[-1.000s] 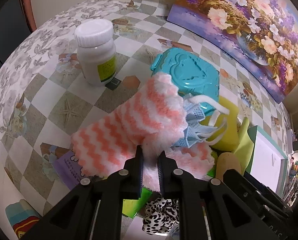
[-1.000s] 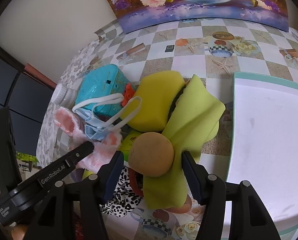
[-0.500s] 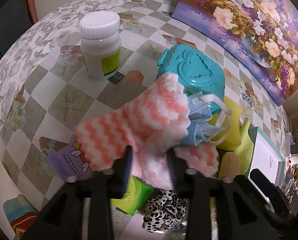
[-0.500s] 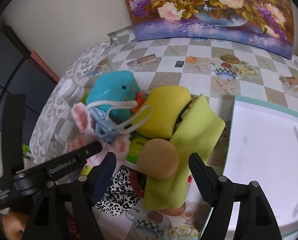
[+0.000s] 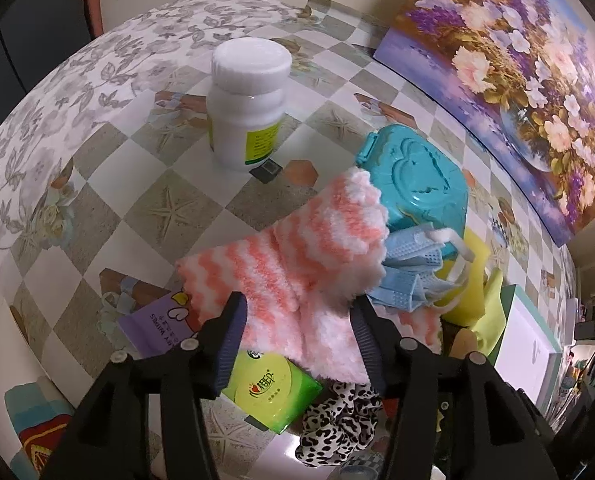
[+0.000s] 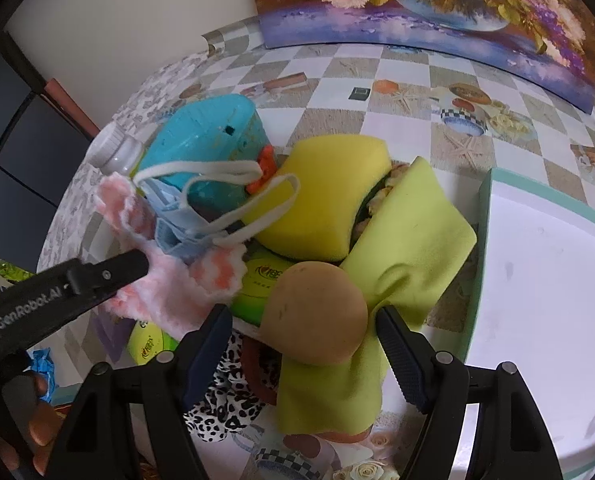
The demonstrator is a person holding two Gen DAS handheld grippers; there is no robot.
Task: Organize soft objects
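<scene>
The left gripper (image 5: 297,336) hangs steeply down over the pile, its jaws opening around the fluffy pink-and-white zigzag-striped cloth (image 5: 297,264), which lies between the pads but no longer looks pinched by them. The cloth's long axis runs from the near left up toward the far right, where its scalloped end lies over the edge of the teal plastic lidded box (image 5: 417,184) and the crumpled light-blue face masks (image 5: 409,276). The right gripper (image 6: 303,332) also stands apart, its pads straddling the round tan sponge puff (image 6: 317,312) without visibly pressing it; the puff sits on a lime-green soft cloth (image 6: 409,240) that drapes over a yellow foam sponge (image 6: 329,196). The likely destination, a white tray with a mint-green rim (image 6: 482,216), lies just to the right of the puff, so the right hand is plainly the nearer one for a transfer, and the path sideways looks open. On the left there is less room: a white plastic pill bottle (image 5: 249,104) stands upright well beyond the cloth, a purple wipes packet (image 5: 157,324) and a green round-lidded wipes pack (image 5: 269,388) lie under its near edge, and a leopard-print scrunchie (image 5: 337,424) sits below the fingers. Lifting either soft thing may drag its neighbours, since the mask loops lie tangled over the sponge.
</scene>
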